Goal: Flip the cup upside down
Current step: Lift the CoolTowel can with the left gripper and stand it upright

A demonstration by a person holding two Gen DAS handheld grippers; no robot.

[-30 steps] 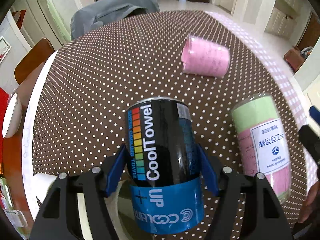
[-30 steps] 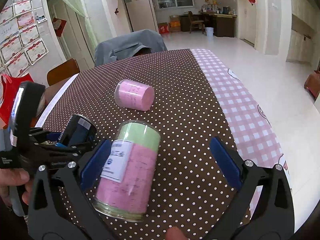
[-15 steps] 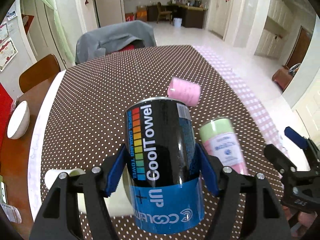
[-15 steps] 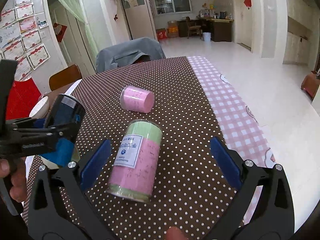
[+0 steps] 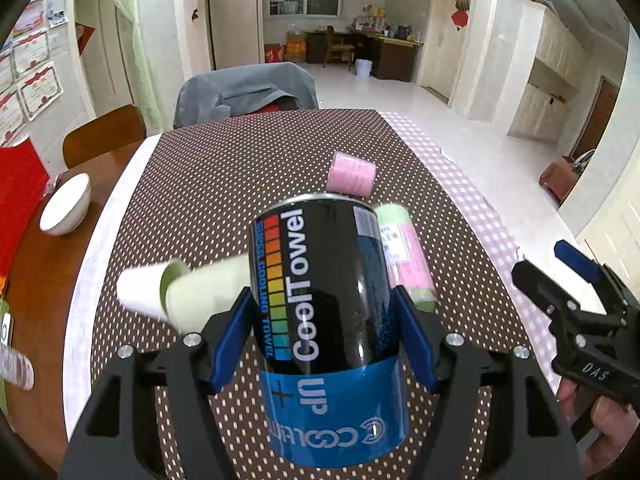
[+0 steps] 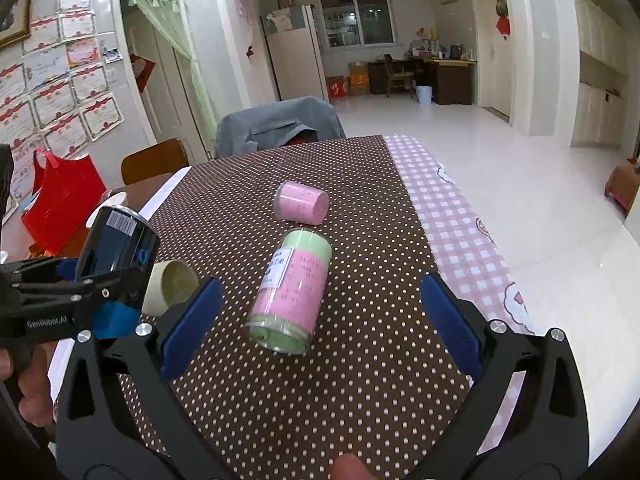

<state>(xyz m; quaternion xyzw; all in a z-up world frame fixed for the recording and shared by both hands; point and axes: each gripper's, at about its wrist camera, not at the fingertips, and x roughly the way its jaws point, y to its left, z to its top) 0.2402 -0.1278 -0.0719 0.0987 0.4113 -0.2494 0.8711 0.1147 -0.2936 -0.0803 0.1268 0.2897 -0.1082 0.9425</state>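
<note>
The left gripper (image 5: 322, 322) pinches the black-and-blue CoolTowel can (image 5: 320, 280) between its blue pads, and over the last second it has risen: the can now hangs above the tabletop (image 6: 360, 380) near its left edge, where before it sat low over the cloth. The lift uncovers a pale paper cup (image 5: 176, 294) lying on its side just beside the can, mouth turned toward the right gripper (image 6: 320, 322). That gripper hovers with jaws spread wide and empty, having drawn back from the pink-and-green canister (image 6: 290, 288) lying mid-tabletop. A smaller pink canister (image 6: 302, 202) lies farther toward the far edge. My reading is that the can is the cup to be flipped; its print already reads partly inverted, so the turn seems underway, with setting down left.
</note>
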